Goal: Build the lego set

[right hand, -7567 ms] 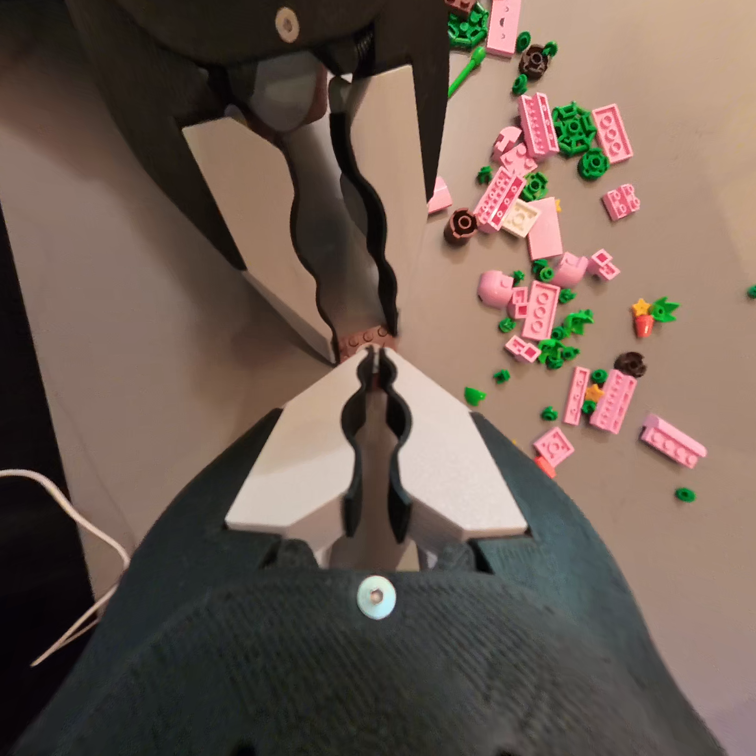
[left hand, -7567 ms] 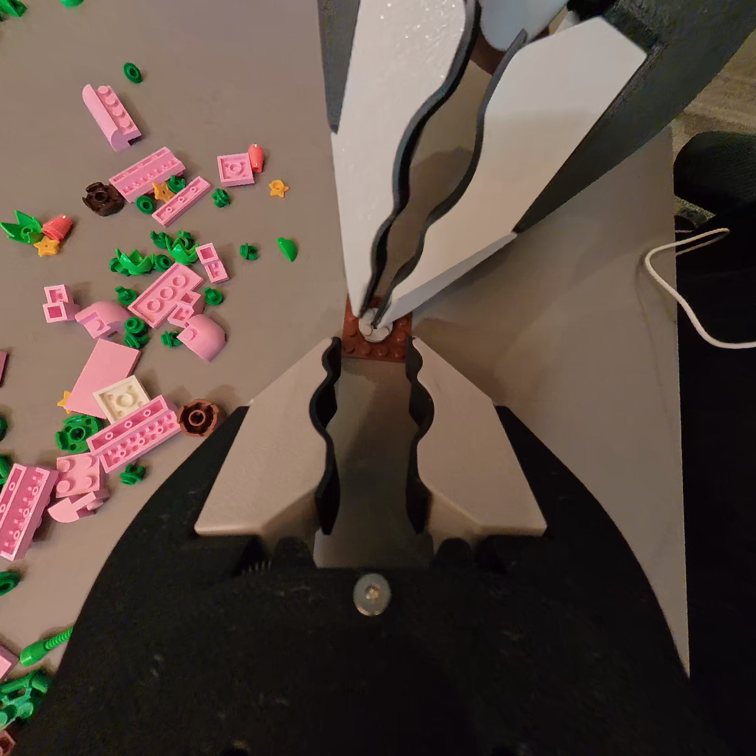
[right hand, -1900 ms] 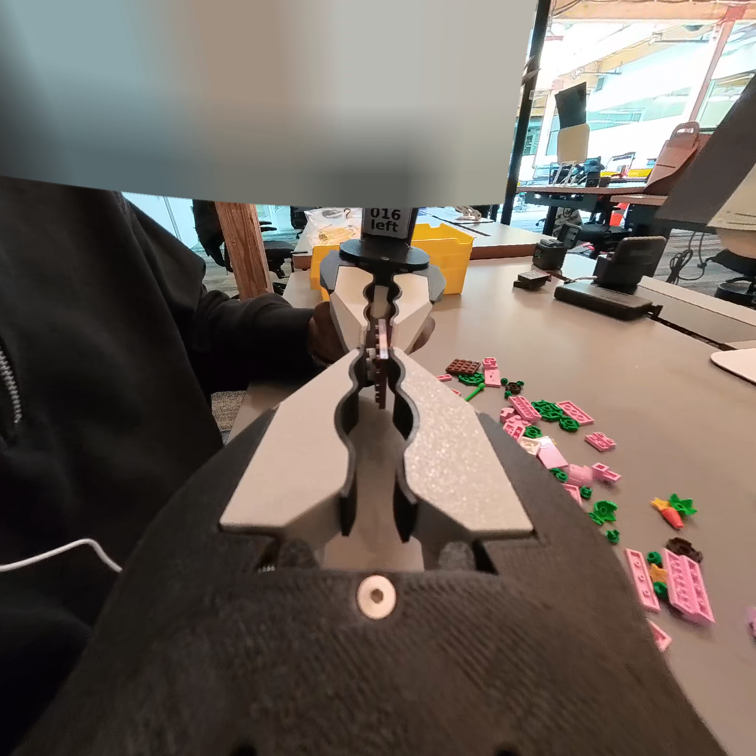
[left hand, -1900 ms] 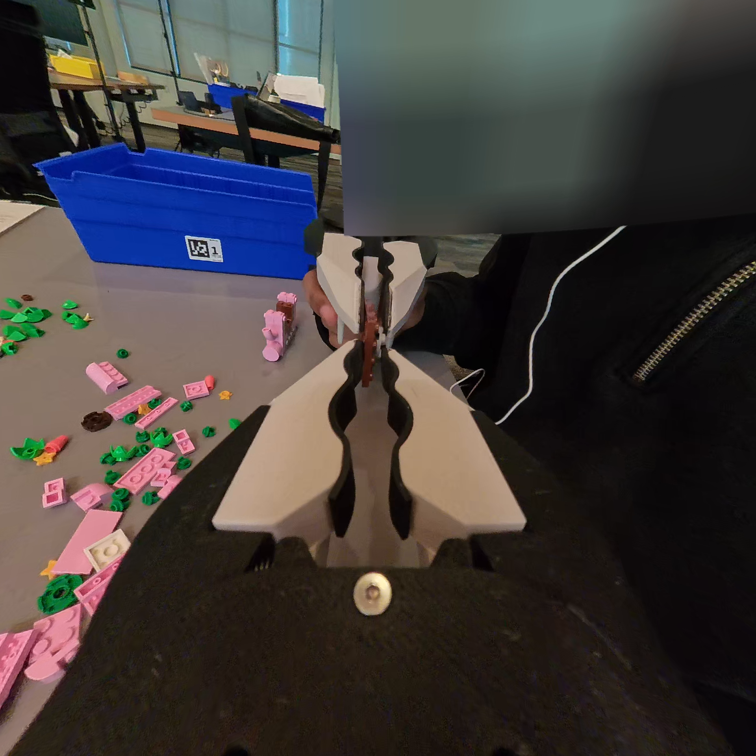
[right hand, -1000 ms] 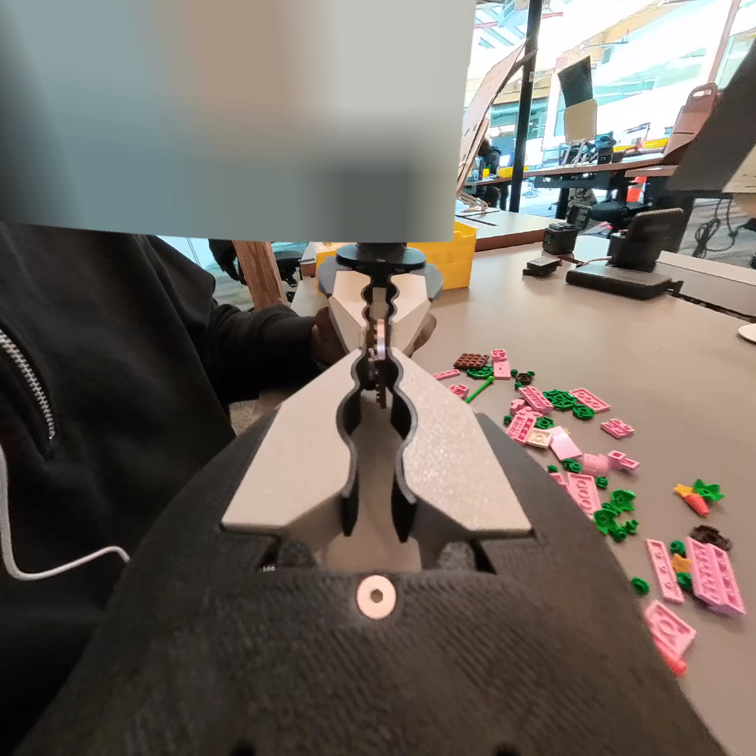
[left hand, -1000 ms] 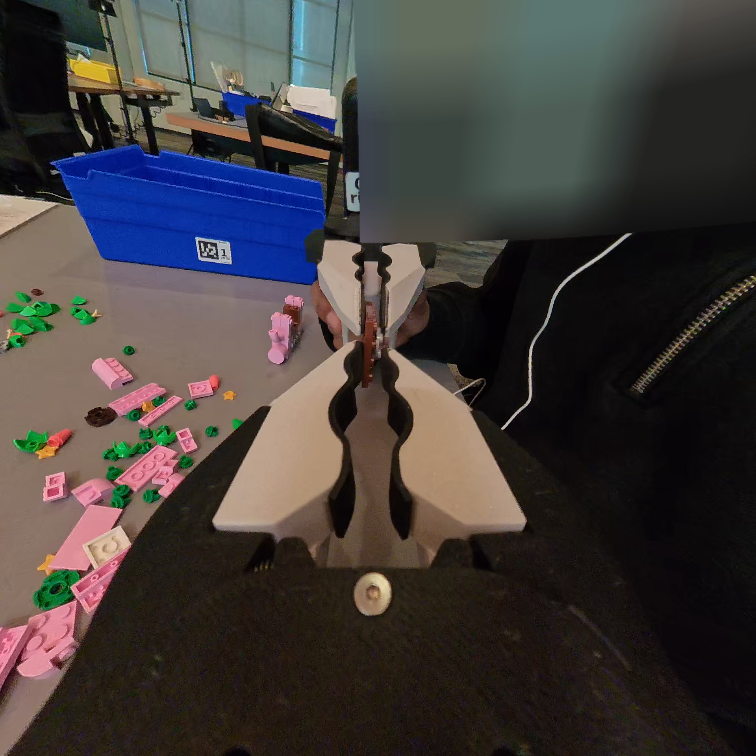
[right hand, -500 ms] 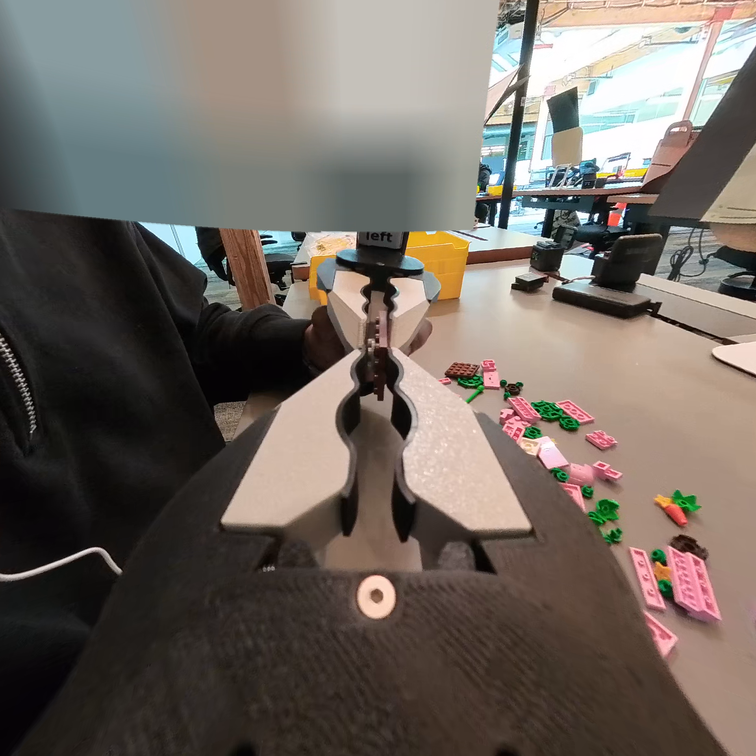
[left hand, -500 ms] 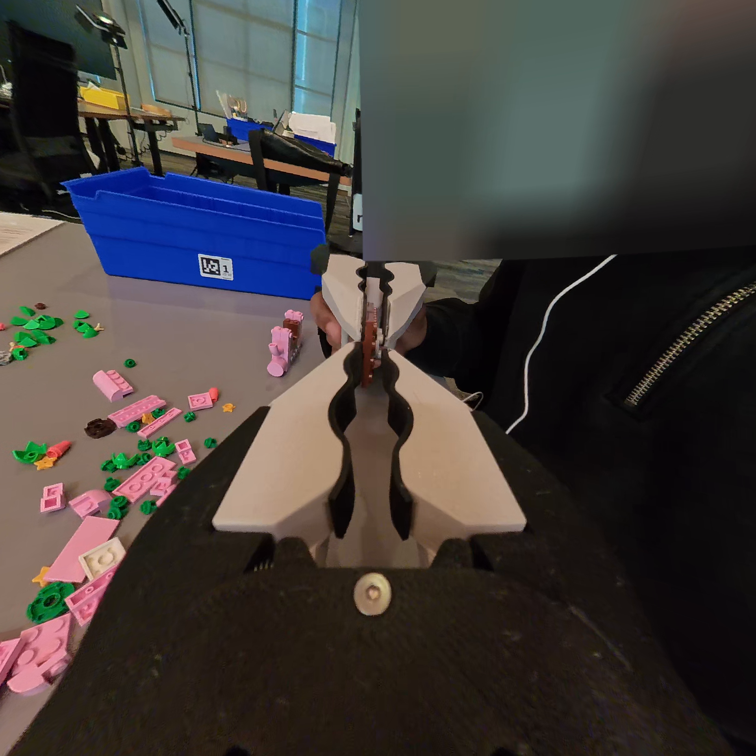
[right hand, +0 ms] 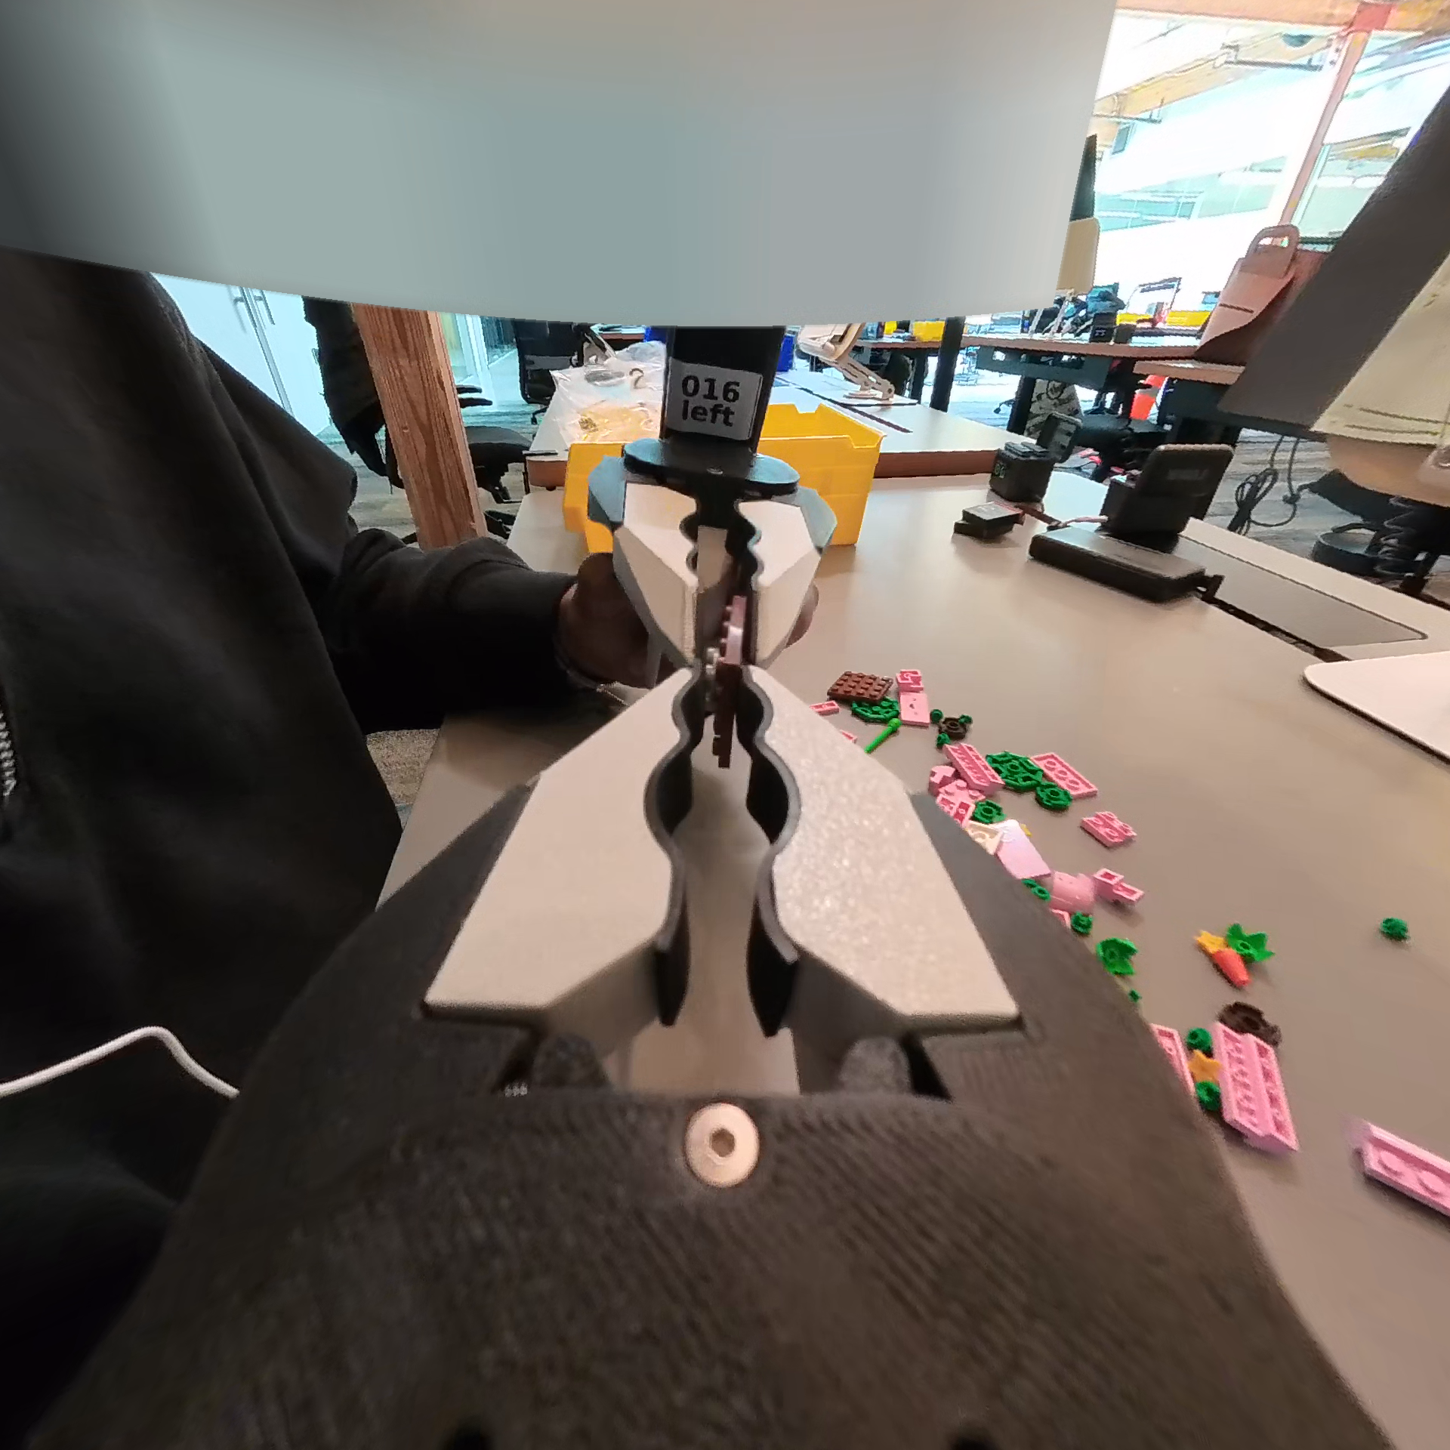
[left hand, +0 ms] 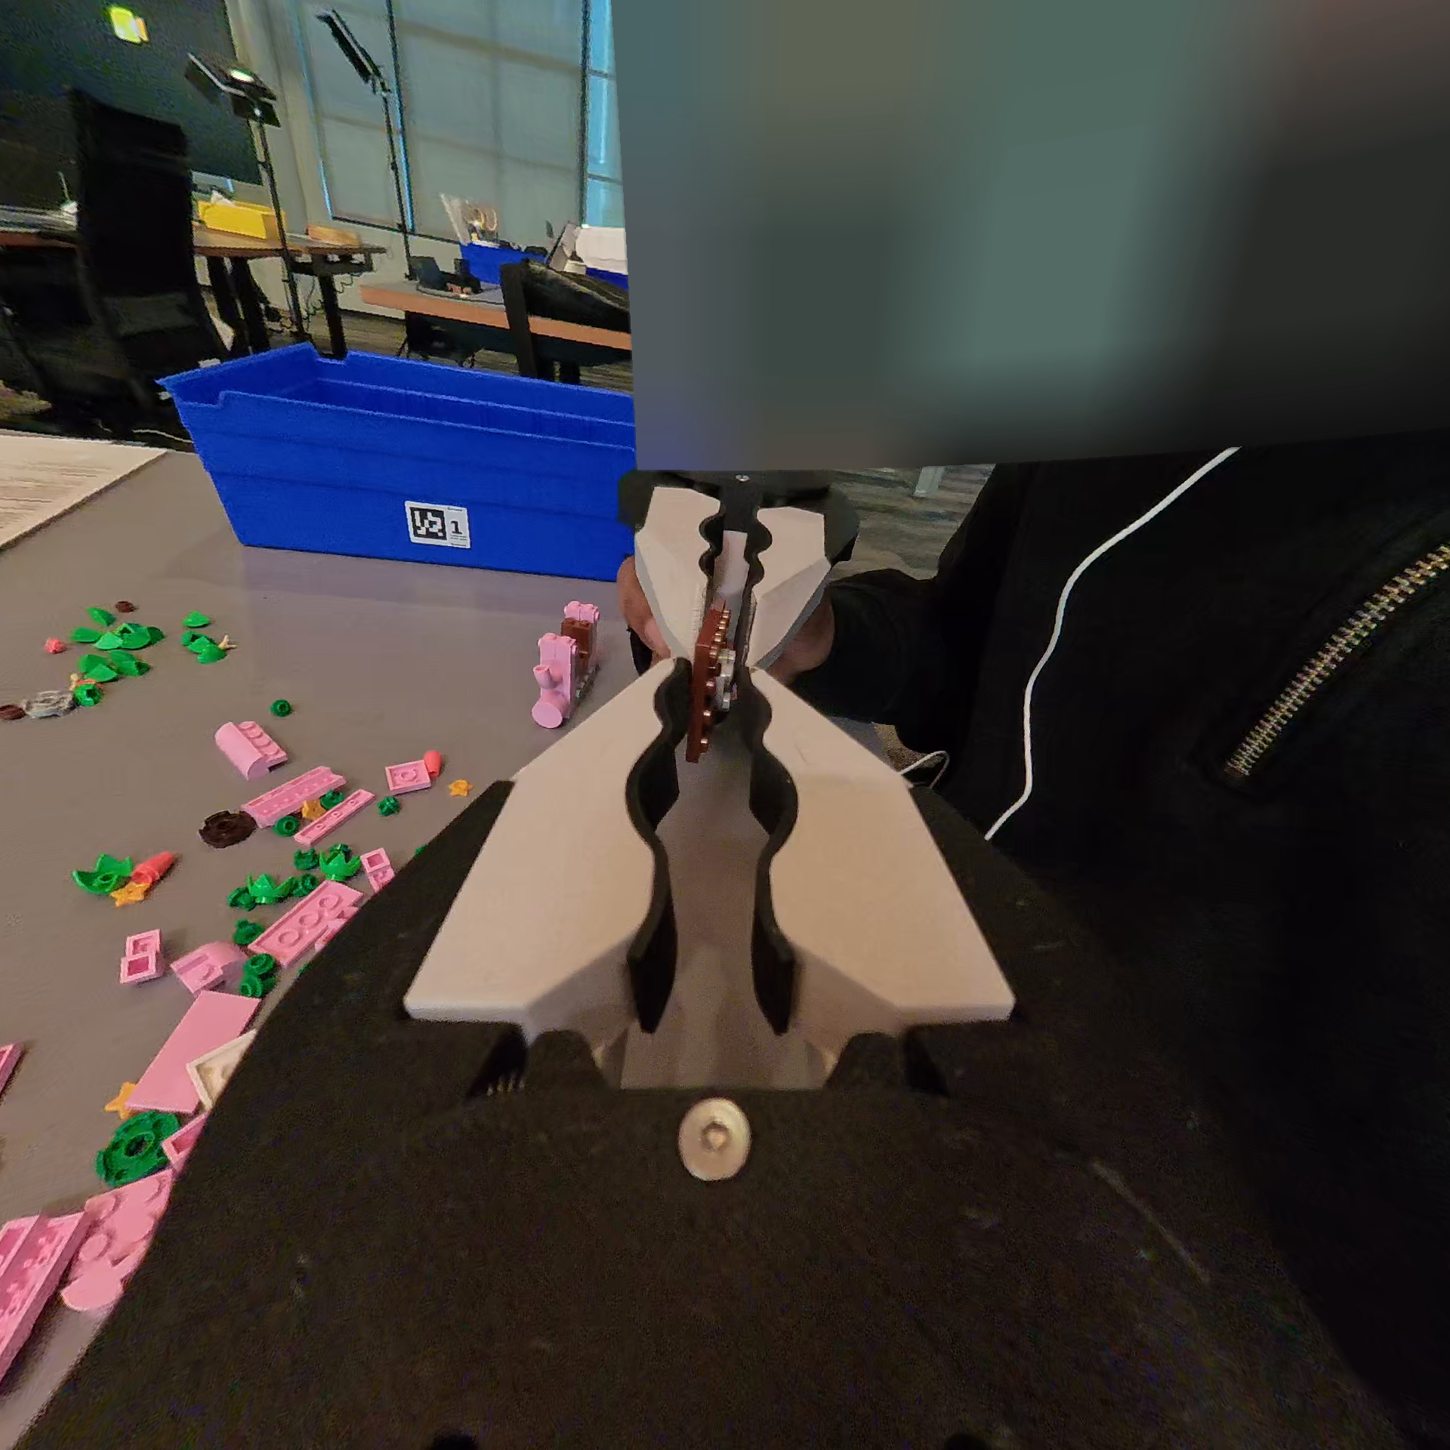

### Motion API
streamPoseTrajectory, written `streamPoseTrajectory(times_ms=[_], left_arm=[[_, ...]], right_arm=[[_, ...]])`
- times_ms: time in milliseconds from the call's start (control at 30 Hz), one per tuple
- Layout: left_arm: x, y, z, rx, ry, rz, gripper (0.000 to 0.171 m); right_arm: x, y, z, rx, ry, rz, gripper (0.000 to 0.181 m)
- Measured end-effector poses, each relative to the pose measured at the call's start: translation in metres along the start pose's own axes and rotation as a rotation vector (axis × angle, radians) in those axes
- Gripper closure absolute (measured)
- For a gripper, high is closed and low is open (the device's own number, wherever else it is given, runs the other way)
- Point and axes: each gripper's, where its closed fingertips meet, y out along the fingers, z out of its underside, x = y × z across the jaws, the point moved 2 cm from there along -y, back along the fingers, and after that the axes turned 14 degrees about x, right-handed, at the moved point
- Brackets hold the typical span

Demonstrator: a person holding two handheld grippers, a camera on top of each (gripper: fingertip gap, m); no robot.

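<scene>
You hold the brown plate (left hand: pixel 708 681) on edge in the air above the table's near edge, both pairs of jaws pinched narrow on it, left gripper (left hand: pixel 710 706) facing right gripper (right hand: pixel 718 690). A small grey round piece (left hand: pixel 728 663) sits on its studs. You seem to be pressing it home; squeeze squarely. The table (right hand: pixel 1098 706) beyond is strewn with loose bricks (right hand: pixel 1020 773); its near edge is free.
</scene>
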Motion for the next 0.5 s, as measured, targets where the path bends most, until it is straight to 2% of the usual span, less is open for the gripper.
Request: streamPoseTrajectory(times_ms=[500], left_arm=[[-0.0051,-0.0003,-0.0024,0.028,-0.015,-0.002,0.166]], right_arm=[[0.0031,-0.0011,-0.0023,-0.021,0.01,-0.042,0.175]])
